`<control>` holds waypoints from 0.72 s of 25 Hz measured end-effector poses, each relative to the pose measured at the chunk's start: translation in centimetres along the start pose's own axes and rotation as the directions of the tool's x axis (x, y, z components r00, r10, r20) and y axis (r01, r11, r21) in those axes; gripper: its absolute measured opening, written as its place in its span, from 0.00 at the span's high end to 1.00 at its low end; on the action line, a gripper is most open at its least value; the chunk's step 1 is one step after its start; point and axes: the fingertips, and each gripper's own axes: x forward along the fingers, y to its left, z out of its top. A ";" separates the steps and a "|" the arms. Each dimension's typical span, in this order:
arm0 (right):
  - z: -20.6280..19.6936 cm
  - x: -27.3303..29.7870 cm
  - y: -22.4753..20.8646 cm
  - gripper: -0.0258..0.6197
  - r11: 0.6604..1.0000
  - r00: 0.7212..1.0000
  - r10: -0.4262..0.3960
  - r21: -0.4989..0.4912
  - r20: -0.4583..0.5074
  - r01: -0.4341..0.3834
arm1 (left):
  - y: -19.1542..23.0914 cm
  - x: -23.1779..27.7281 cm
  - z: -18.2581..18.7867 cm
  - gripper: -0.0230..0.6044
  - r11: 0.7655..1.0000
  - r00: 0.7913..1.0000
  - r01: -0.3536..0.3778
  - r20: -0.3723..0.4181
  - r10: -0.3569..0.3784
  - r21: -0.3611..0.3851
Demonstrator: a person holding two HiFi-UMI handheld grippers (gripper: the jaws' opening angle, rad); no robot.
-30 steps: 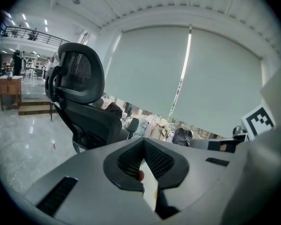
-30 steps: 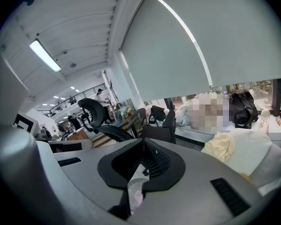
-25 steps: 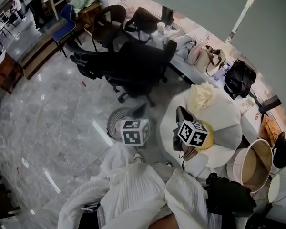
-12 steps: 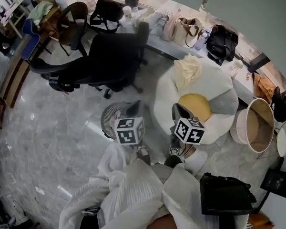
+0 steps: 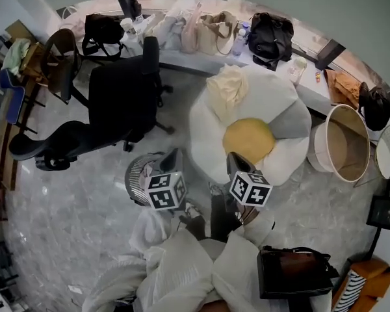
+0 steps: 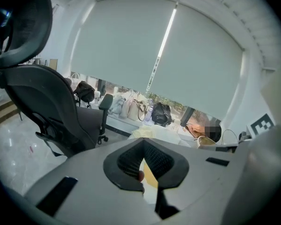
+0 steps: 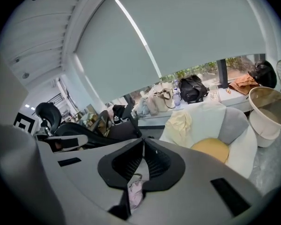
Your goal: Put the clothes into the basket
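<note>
With the left claw (image 5: 173, 155) and the right claw (image 5: 233, 158) both pressed together and pinching nothing, the person is facing a flower-shaped cushion (image 5: 273, 96) where a pale yellow garment (image 5: 226, 86) is lying crumpled. The basket (image 5: 317, 156) is standing just beside it, so one claw is likely needing to spread, then pinch a thick fold.

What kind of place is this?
Most likely an office or lab workspace with a lounge corner: black swivel office chairs, a long counter lined with bags under a roller blind, and a flower-shaped floor cushion on polished stone flooring.
</note>
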 end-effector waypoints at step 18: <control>5.6 16.3 -15.2 0.91 0.999 0.997 -0.027 0.034 -0.079 0.029 | -4.7 21.5 -0.3 0.96 1.000 0.989 -0.012 -0.145 0.016 0.024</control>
